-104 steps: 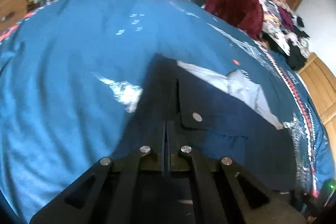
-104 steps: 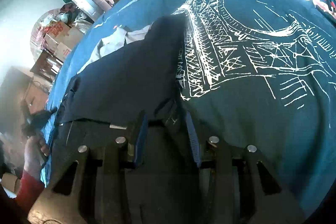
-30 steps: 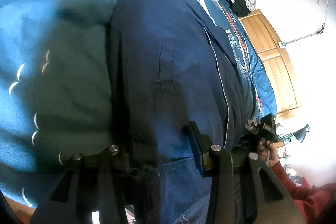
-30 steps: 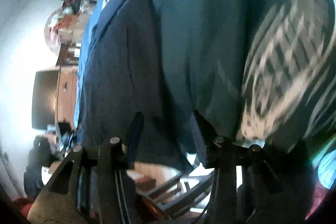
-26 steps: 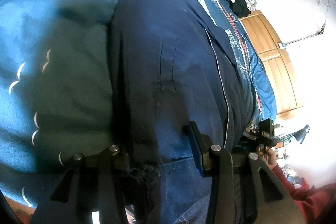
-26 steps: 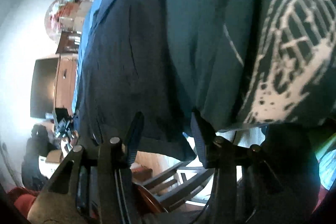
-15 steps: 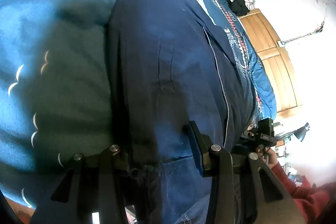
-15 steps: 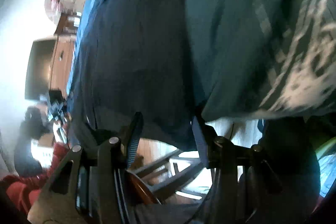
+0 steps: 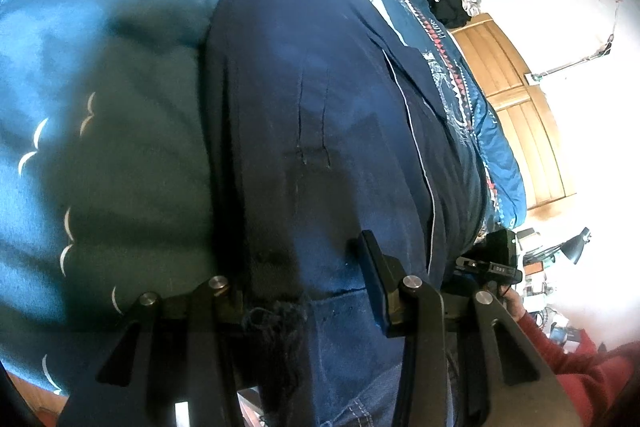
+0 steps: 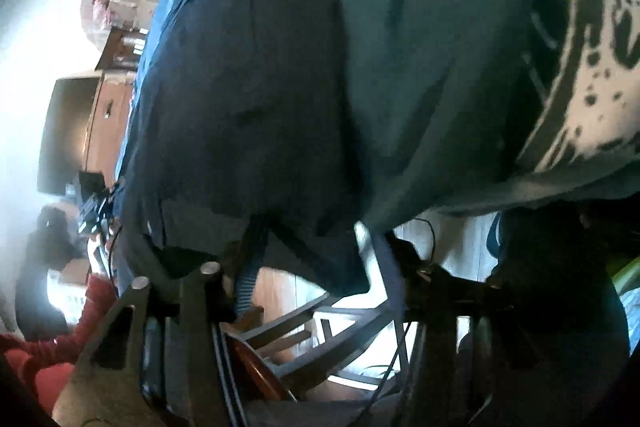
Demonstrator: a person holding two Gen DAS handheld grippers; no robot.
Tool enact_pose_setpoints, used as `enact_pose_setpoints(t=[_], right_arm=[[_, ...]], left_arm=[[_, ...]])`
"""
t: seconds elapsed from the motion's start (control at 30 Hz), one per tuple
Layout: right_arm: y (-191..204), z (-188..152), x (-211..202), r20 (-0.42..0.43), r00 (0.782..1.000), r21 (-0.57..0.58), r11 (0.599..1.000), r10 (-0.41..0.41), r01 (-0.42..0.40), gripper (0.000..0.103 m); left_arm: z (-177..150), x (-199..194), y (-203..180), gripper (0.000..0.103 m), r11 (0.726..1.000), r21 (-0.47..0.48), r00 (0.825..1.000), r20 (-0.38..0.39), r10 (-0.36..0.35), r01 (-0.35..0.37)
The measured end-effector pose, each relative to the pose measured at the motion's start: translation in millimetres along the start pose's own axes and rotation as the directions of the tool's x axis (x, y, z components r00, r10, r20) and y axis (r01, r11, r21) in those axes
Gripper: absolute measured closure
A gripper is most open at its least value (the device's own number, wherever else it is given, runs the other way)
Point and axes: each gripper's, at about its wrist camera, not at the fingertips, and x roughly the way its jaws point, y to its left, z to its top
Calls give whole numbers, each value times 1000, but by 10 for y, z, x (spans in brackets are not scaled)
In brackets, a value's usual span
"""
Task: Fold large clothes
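Navy garment point(image 9: 320, 107) lies between spread jaws of left gripper point(image 9: 304, 279) and right gripper point(image 10: 312, 259); closing unevenly risks skewed folds.

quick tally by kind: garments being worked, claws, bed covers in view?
Navy garment: 1
Claws: 2, left claw and right claw
Blue patterned bed cover: 1
Total: 4

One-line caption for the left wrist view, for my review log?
Left gripper, jaws apart, at the near hem of a dark navy garment lying on a blue patterned bedspread, the other gripper beyond.
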Motion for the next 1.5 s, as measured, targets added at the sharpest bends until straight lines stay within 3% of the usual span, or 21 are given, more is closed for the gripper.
enact_pose_setpoints(t=[0.13, 0.2, 0.27, 0.33, 0.4, 0.6, 0.73, 0.83, 0.97, 1.1, 1.23, 1.4, 1.5], right_arm=[[62, 7, 105, -33, 999, -16, 1000, 5, -6, 50], [120, -16, 106, -40, 999, -32, 999, 7, -8, 69], [224, -60, -33, -16, 998, -44, 997, 62, -63, 80], [400, -119, -261, 28, 992, -67, 991, 122, -120, 83], [575, -142, -544, 89, 971, -69, 974, 222, -216, 94], [928, 44, -1123, 269, 881, -76, 921, 388, -382, 95], [1006, 215, -1293, 341, 836, -60, 898, 429, -437, 95], [1054, 430, -1393, 376, 806, -59, 880, 457, -471, 95], [1167, 1168, -1541, 417, 794, -84, 888, 443, -452, 95], [1253, 2167, -1447, 425, 815, -85, 914, 394, -397, 95], [1206, 3113, -1121, 400, 851, -66, 937, 340, -343, 94], [825, 3927, -577, 364, 901, -16, 969, 236, -247, 93], [475, 4220, -80, 290, 946, 30, 987, 142, -157, 80]], left_arm=[[7, 18, 4, 58, 1000, 12, 1000, -1, 4, -4], [1, 17, -8, 62, 1000, 21, 1000, 3, 16, -16], [-10, -17, -12, 82, 1000, 12, 1000, 17, 26, -27], [-28, -84, -42, 90, 1000, 4, 999, 40, 17, -17], [-18, -210, -133, 92, 1000, 0, 996, 83, -31, 31], [218, -521, -516, 94, 989, 37, 968, 203, -150, 146], [456, -729, -666, 94, 978, 38, 937, 282, -206, 204], [668, -865, -748, 94, 979, 46, 927, 314, -205, 201], [1285, -885, -832, 94, 977, 37, 915, 344, -210, 210], [2060, -661, -864, 93, 983, 29, 916, 358, -180, 181], [2903, -157, -742, 92, 992, -20, 941, 319, -112, 125], [3766, 743, -285, 90, 992, -123, 973, 231, 5, 25], [4043, 1415, 238, 74, 970, -230, 987, 120, 108, -78]])
